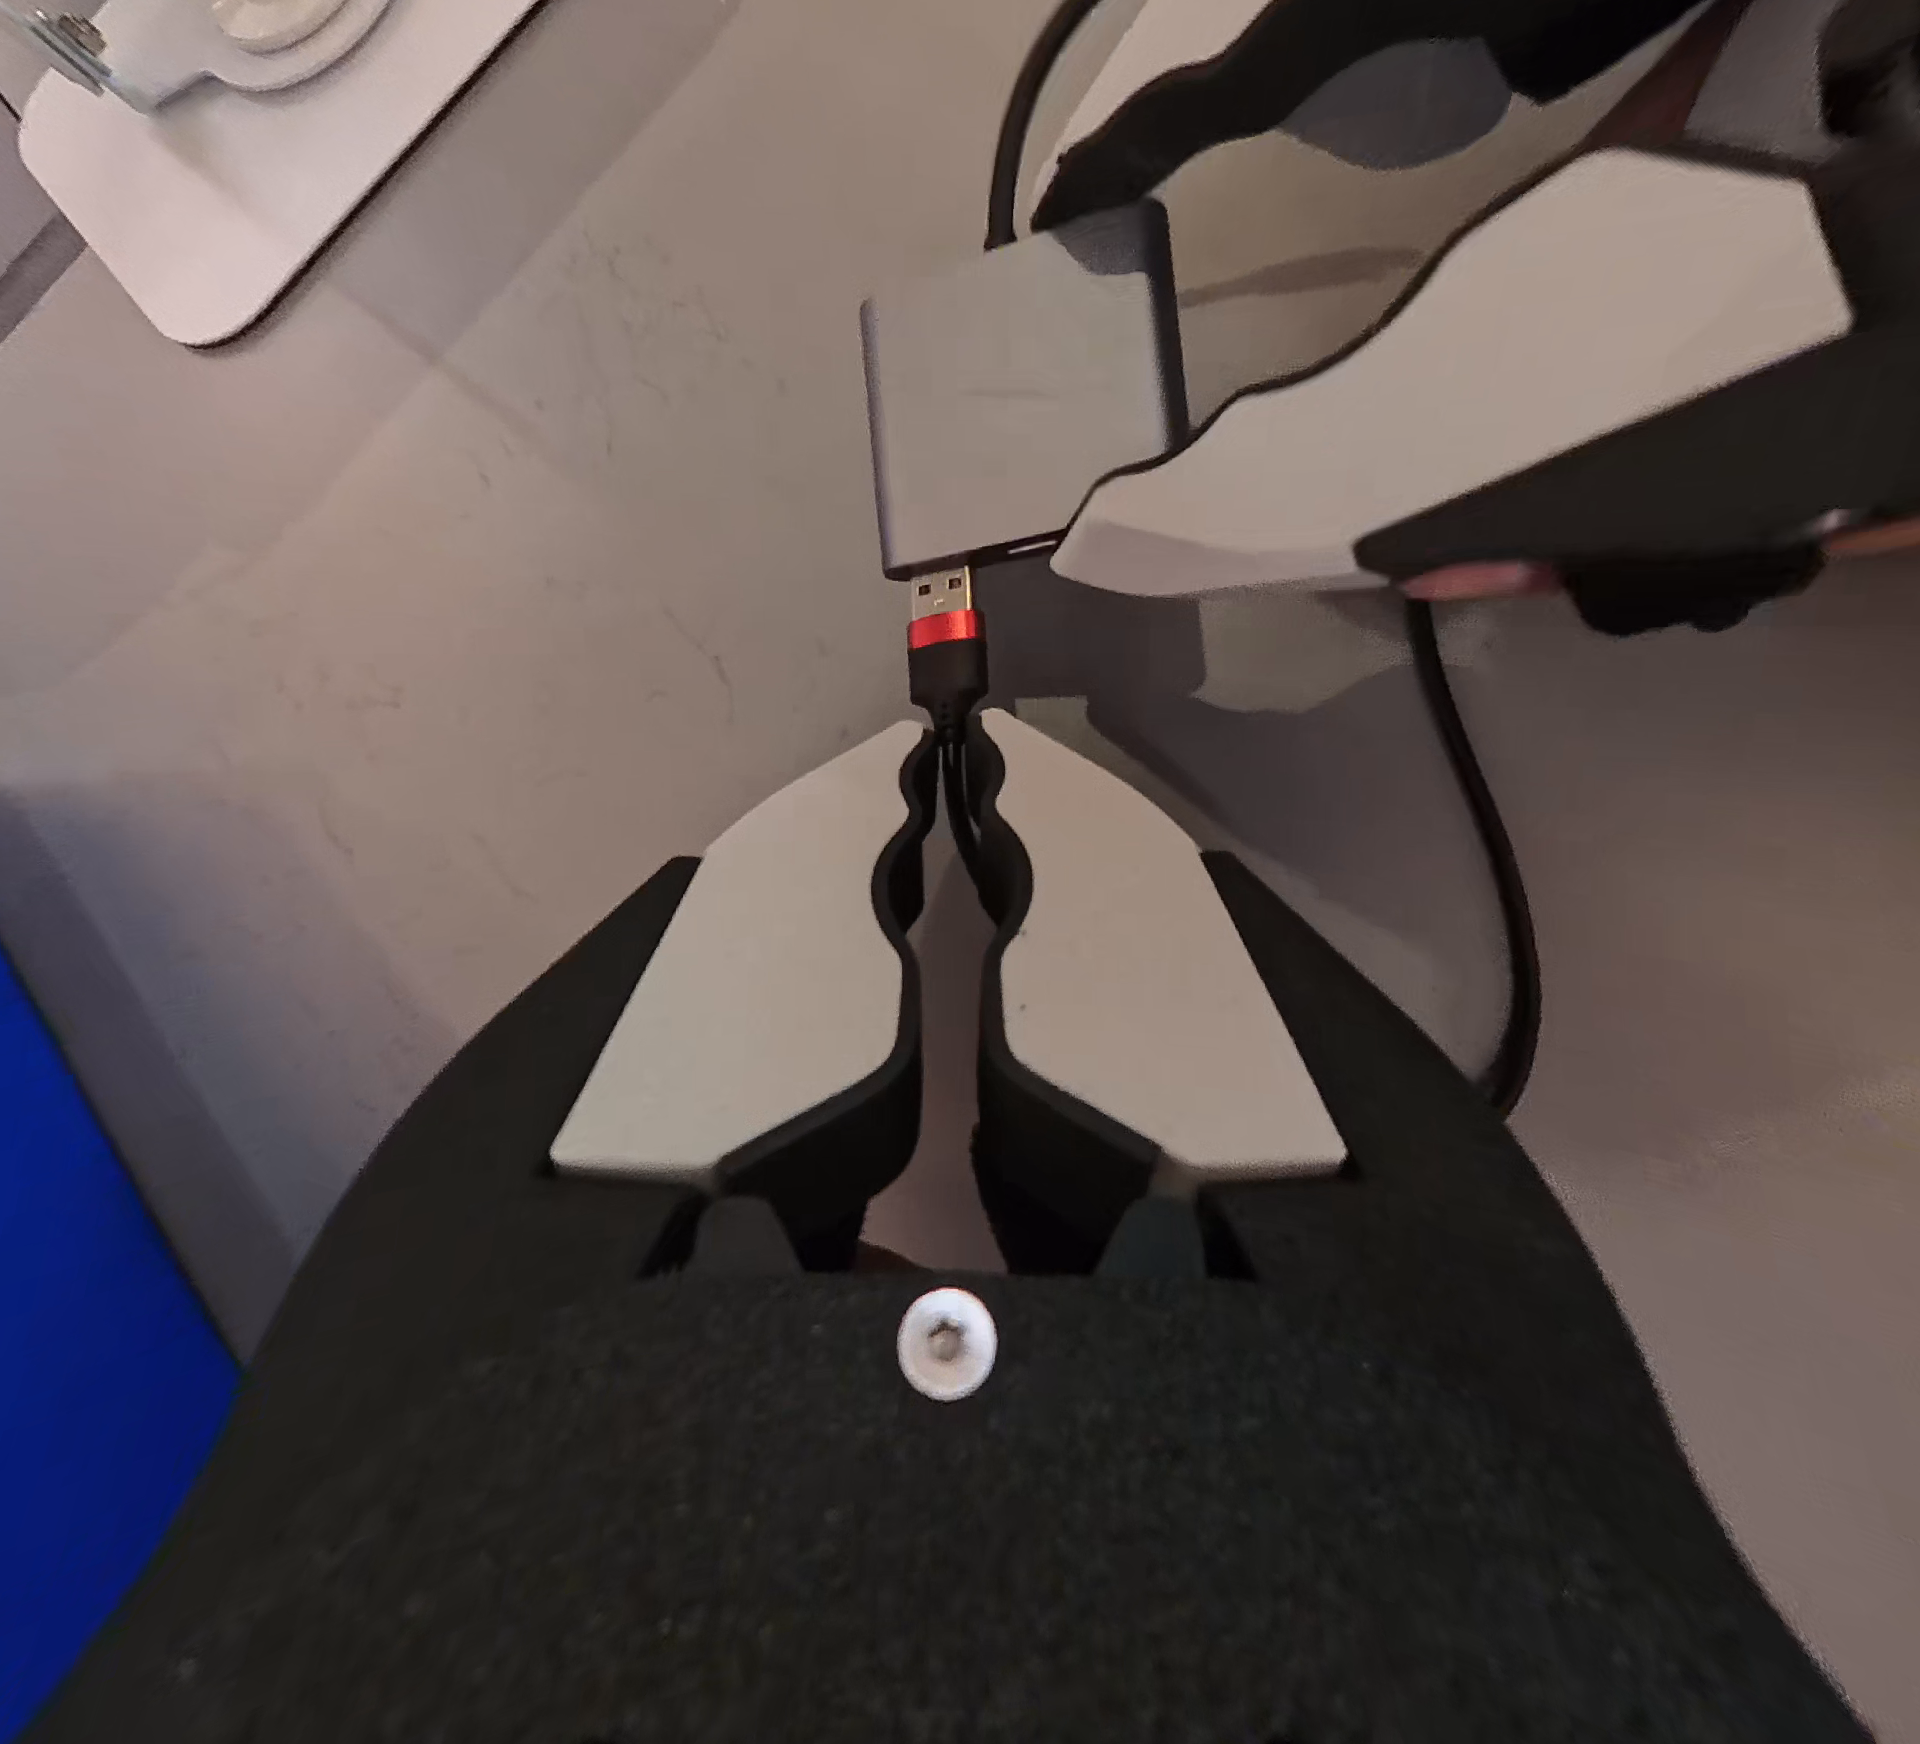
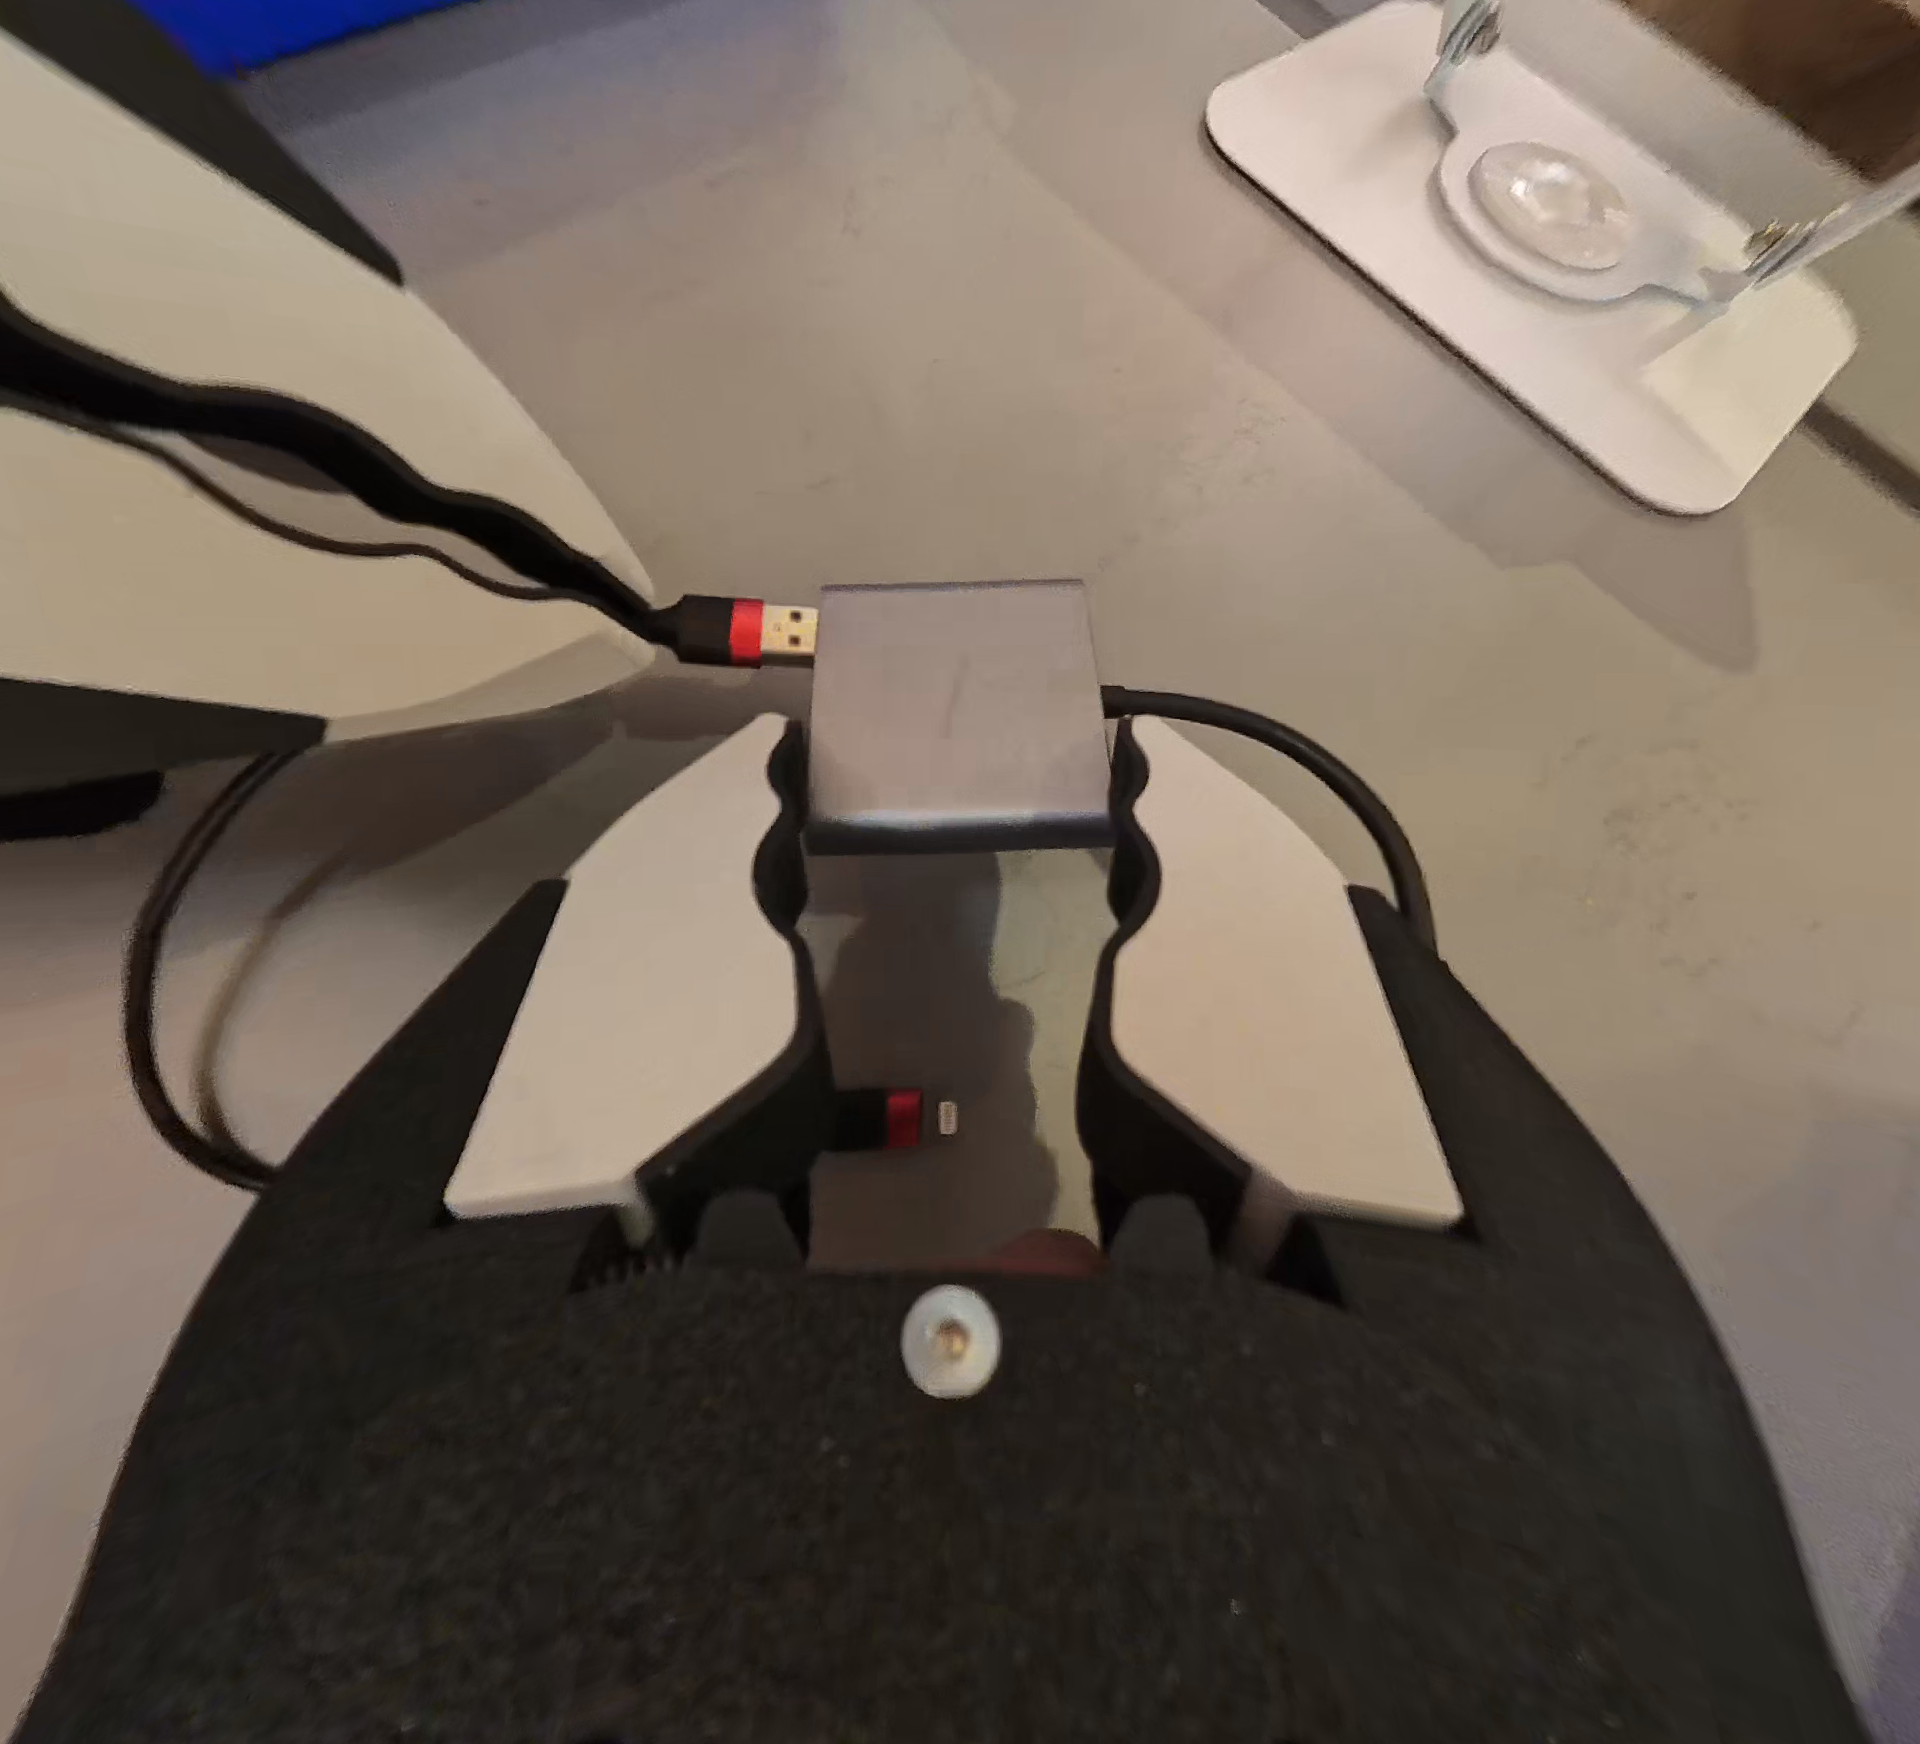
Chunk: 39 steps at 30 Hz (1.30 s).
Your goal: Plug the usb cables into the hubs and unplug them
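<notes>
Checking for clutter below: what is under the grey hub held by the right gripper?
Under the grey hub lie bare grey table, its shadow, and nearer the camera a red-collared connector. The patch straight beneath is covered.

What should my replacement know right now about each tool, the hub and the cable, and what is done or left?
Left tool: shut on the black cable just behind the red-collared USB plug.
Right tool: clamped on both sides of the grey hub, which is lifted off the grey table; the hub's own black lead trails off to the right.
Plug tip is at the hub's side port, metal shell mostly exposed, so not seated.
The cable's other red-collared end lies on the table under the right tool.
Left: push the plug fully home, then unplug.
</notes>
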{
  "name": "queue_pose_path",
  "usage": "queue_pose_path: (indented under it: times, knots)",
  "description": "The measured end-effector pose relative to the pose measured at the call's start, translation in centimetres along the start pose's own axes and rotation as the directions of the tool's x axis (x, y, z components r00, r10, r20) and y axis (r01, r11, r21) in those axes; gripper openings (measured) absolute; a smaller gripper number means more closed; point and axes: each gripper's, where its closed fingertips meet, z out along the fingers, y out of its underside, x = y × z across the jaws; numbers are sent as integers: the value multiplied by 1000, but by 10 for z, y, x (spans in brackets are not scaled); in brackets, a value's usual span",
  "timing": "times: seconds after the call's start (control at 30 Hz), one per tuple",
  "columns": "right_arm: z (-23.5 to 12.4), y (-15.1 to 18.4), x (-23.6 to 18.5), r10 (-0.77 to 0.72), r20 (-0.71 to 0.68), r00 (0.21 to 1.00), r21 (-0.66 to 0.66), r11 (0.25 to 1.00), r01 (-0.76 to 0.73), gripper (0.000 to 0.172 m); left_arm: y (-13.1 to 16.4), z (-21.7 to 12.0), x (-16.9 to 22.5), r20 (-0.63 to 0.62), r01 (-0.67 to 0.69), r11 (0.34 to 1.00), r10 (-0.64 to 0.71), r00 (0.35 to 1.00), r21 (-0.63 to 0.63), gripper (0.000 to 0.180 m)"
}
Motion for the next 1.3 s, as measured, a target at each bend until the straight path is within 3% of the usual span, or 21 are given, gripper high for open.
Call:
queue_pose_path:
  times: [0.2, 0.57, 0.77, 0.93, 1.0, 1.13, 1.2, 1.3]
  knots:
    - [0, 4, 2, 238, 174, 956, -13, 971, -239, 56, -6, -1, -1, -11, 21, 997, -20, 1000, 68, 4]
    - [14, 29, -6, 54, 129, 990, -144, 989, -35, 56, 13, 10, 7, -46, -65, 998, 64, 997, -25, 4]
    - [16, 34, -9, 108, 184, 977, -178, 981, -75, 56, 15, 15, 6, -46, -65, 997, 63, 997, -34, 4]
    - [6, 32, -14, 188, 329, 925, -208, 970, -124, 64, 19, 15, 8, -69, -87, 995, 84, 994, -44, 4]
    - [-9, 27, -11, 104, 363, 926, -196, 980, -33, 64, 21, 16, 10, -86, -96, 994, 91, 992, -47, 5]
    - [-43, 4, 9, -213, 360, 908, -138, 951, 278, 73, 21, 19, 12, -114, -82, 996, 77, 990, -39, 5]
    - [-46, -1, 19, -418, 371, 829, -139, 858, 495, 68, 20, 19, 11, -119, -78, 996, 73, 990, -37, 5]
    - [-23, 15, 29, -649, 458, 607, -134, 625, 769, 51, 20, 20, 10, -112, -80, 996, 75, 991, -39, 5]
